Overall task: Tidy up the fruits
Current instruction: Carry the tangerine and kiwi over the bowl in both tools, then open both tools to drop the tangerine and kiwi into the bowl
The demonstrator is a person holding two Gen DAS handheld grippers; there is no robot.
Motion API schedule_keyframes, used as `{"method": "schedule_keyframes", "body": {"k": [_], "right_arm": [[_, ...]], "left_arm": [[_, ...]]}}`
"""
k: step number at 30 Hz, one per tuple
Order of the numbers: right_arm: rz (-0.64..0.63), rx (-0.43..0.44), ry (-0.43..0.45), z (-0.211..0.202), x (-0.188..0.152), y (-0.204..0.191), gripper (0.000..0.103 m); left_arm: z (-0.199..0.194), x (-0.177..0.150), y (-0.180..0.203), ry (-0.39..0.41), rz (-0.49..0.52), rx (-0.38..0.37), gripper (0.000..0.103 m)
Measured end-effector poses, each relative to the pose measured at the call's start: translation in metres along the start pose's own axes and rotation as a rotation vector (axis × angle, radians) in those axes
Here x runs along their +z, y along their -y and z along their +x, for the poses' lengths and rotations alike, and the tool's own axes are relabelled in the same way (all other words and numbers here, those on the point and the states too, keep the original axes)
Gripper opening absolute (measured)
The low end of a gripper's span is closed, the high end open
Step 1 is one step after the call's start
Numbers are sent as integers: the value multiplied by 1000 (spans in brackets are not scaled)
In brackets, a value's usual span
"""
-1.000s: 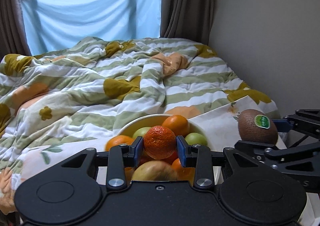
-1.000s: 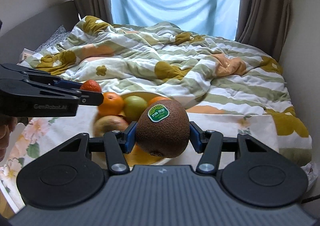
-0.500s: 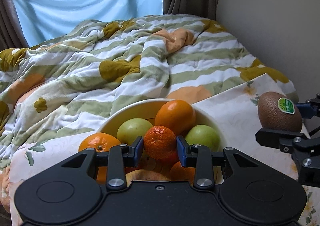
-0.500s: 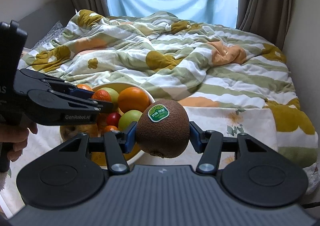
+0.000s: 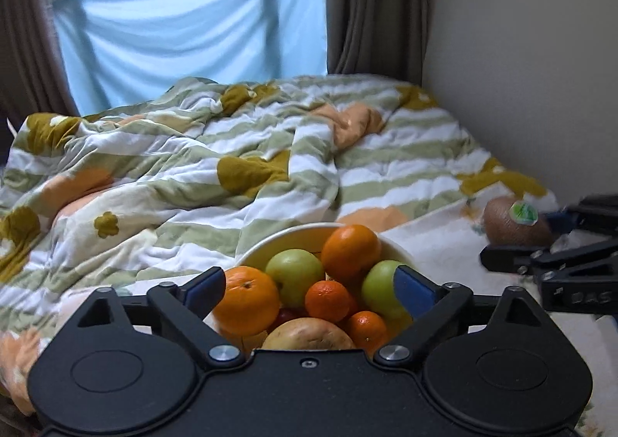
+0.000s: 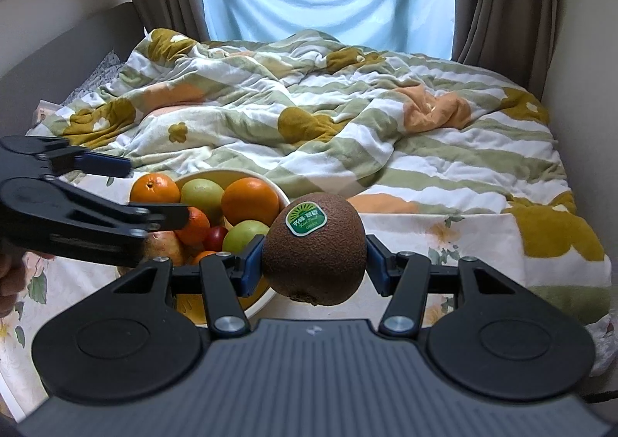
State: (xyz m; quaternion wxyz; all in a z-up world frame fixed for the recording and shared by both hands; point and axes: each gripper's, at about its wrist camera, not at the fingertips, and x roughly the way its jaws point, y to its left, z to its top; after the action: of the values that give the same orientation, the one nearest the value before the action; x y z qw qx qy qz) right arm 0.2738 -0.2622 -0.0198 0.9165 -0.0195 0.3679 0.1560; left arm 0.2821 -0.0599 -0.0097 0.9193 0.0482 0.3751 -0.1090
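Note:
A cream bowl on the bed holds oranges, green apples, a pear and small mandarins. My left gripper hangs over its near side with its jaws opening wide. A small mandarin lies on the pile between them, and neither pad touches it. My right gripper is shut on a brown kiwi with a green sticker, held in the air just right of the bowl. The left wrist view shows the kiwi at the far right.
A rumpled striped quilt covers the bed behind the bowl. A floral cloth lies under the bowl. A wall runs close along the right side. A hand holds the left gripper at the frame's left edge.
The left jaws have spread wide and let go of the small mandarin, which now rests on the fruit in the bowl. The right gripper still holds the kiwi beside the bowl.

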Motion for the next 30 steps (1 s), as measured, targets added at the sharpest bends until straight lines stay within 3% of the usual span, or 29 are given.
{"method": "schedule_keyframes", "body": {"k": [4,14,30], "right_arm": [[-2,-3,0,-2,-1,-13,69],[65,2,-8,17,-12,-59,69],[267,-57,123,45,-47,-77,71]], "left_arm": [[-18,-6,-18,27,-33,3,101],[-38,-30,-56,6,-70,33,101],[-32,-47,-82,-7,-50,-15,101]]}}
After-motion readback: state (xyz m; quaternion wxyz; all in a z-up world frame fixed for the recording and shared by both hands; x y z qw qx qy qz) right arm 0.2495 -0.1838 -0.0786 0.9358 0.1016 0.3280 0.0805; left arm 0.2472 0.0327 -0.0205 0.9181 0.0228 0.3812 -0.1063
